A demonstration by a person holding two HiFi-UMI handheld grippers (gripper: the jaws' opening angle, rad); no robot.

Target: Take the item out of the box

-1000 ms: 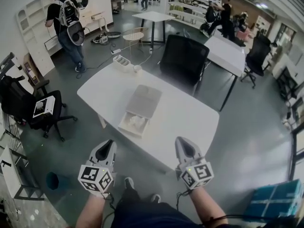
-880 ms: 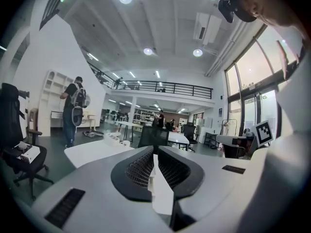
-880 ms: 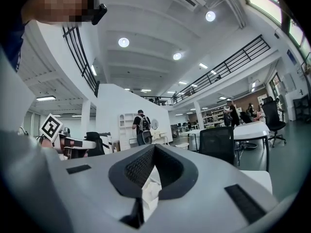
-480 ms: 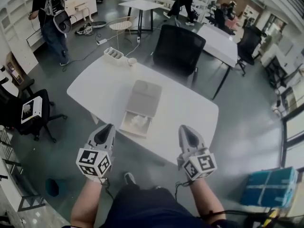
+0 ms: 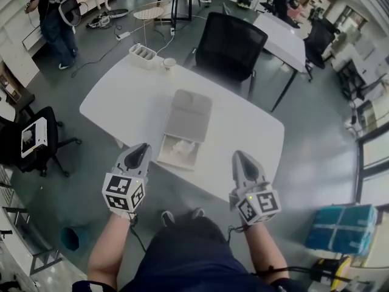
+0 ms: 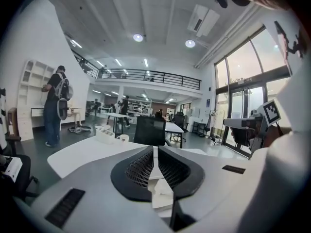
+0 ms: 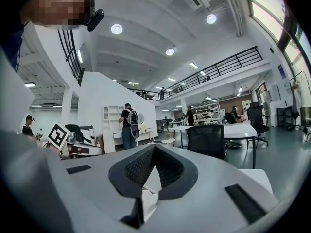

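A flat grey box (image 5: pixel 185 126) lies in the middle of the white table (image 5: pixel 121 96), its lid (image 5: pixel 189 114) folded back away from me. Its open tray holds a crumpled white item (image 5: pixel 181 148). My left gripper (image 5: pixel 141 149) hovers at the near table edge, just left of the tray, jaws shut and empty. At the same edge, to the tray's right, my right gripper (image 5: pixel 239 157) is also shut with nothing in it. In the left gripper view the shut jaws (image 6: pixel 155 152) point over the white item (image 6: pixel 163 195). The right gripper view shows its jaws (image 7: pixel 153 150) closed above the box (image 7: pixel 148 200).
A black office chair (image 5: pixel 234 44) stands behind the table. A white organiser (image 5: pixel 144 55) and a cup (image 5: pixel 169 62) sit at the table's far left corner. Another chair (image 5: pixel 30 135) is at left, a person (image 5: pixel 51 11) far left, blue crates (image 5: pixel 343 230) at right.
Both grippers have come forward to the table's near edge, either side of the open tray. Their jaws stay shut. The box has not moved on the table.
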